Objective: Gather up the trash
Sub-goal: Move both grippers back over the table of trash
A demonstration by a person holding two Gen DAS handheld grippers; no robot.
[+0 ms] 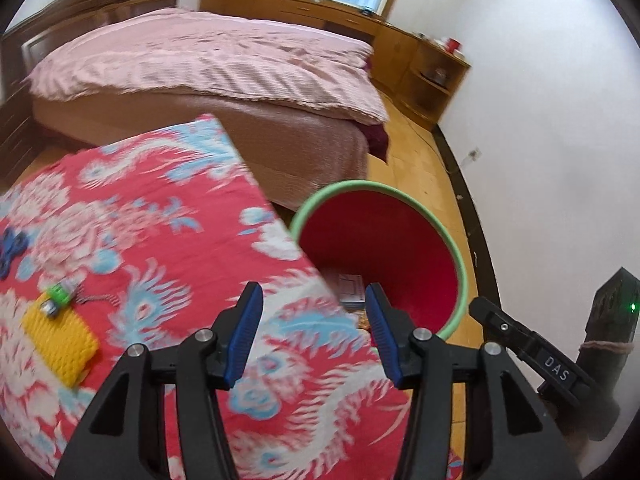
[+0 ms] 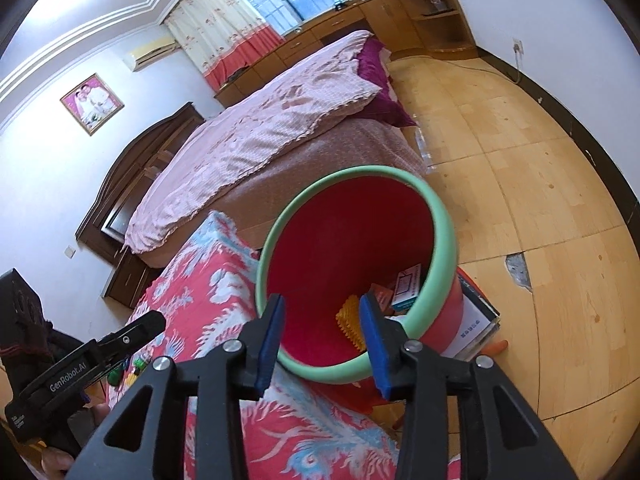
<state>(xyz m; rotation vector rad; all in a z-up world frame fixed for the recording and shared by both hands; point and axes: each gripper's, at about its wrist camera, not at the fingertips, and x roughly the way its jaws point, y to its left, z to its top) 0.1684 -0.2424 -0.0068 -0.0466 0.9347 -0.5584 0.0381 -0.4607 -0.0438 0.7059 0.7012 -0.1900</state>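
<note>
Bin mouth: the red bin [image 2: 352, 248] with its green rim [image 2: 444, 216] gapes straight ahead of the right jaws, unobstructed.
Bin floor: a yellow ridged piece [image 2: 352, 320] and small cartons [image 2: 406, 286] lie between and just beyond the right jaws.
Table edge: the red patterned cloth [image 1: 180, 220] crosses between the left jaws, screening the bin's near side.
Table top: a yellow pad [image 1: 60, 344] and a green toy [image 1: 60, 294] lie left of the left jaws.
Floor: bare wood [image 2: 520, 200] spreads right of the right jaws.
</note>
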